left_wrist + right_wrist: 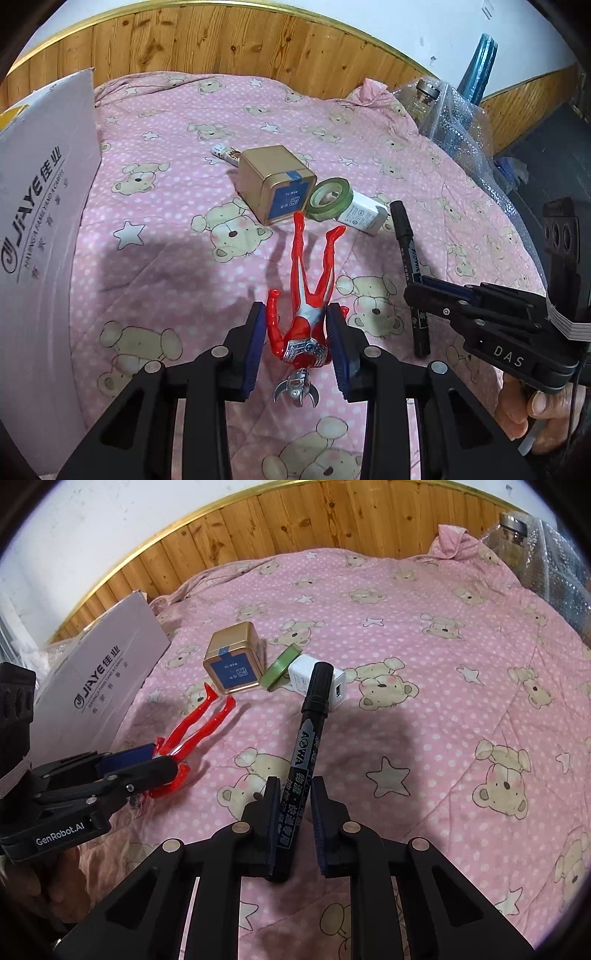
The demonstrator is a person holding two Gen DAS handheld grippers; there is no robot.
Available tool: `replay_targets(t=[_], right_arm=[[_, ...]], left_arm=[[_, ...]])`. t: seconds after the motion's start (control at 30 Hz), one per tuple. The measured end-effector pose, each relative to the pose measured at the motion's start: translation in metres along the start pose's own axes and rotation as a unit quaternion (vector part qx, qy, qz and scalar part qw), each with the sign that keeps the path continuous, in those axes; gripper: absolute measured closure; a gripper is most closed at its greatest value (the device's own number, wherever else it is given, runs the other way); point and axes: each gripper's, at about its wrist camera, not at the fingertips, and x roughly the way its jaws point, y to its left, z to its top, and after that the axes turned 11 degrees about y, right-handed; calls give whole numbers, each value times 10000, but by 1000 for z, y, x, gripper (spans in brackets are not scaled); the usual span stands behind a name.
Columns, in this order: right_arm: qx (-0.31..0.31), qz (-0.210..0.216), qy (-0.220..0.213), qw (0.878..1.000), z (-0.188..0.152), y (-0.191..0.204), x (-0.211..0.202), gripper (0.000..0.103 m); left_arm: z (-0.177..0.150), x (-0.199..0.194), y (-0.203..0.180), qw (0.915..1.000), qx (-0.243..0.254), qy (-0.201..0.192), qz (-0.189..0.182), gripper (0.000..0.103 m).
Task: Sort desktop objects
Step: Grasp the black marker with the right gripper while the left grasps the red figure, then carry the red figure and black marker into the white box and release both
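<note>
My left tongs (pixel 297 339) bracket a red-and-silver plastic hero figure (pixel 304 314), pads not visibly pressing. My right tongs (pixel 293 819) likewise flank a black marker pen (pixel 301 753). Either could slip if lifted.

One toy figure (pixel 306 295), one marker (pixel 308 734), one gold tin (pixel 275 182), one tape roll (pixel 328 199), one charger (pixel 364 214)

A red-and-silver toy figure (pixel 306 306) lies mid-frame, legs toward the top. Above it sits a gold square tin (pixel 275 182) with a blue label, a green tape roll (pixel 328 197) leaning on a white charger (pixel 364 214). A black marker (pixel 410 266) lies right of centre.
</note>
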Motion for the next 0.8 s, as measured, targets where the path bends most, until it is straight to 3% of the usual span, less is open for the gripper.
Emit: replay_targets(t=[0.27,0.57,0.7,0.8], right_arm=[[-82,180,-4,9998,-8,12,-8,89],[198,374,36,9991,-23,-2,-10,89],[306,342,19,9989,-25,-8,-12,81],[391,371,-18,9985,-26,-12,-12,67]], left_arm=[[-9,-9,-1,10000,-50,-3,-23,69],[-23,-23,13,9996,-277,-55,-69,69],[-29,-21,17,9996,-244,51,-104,68],[-32,-15,17,9997,-242,93,-1,67]])
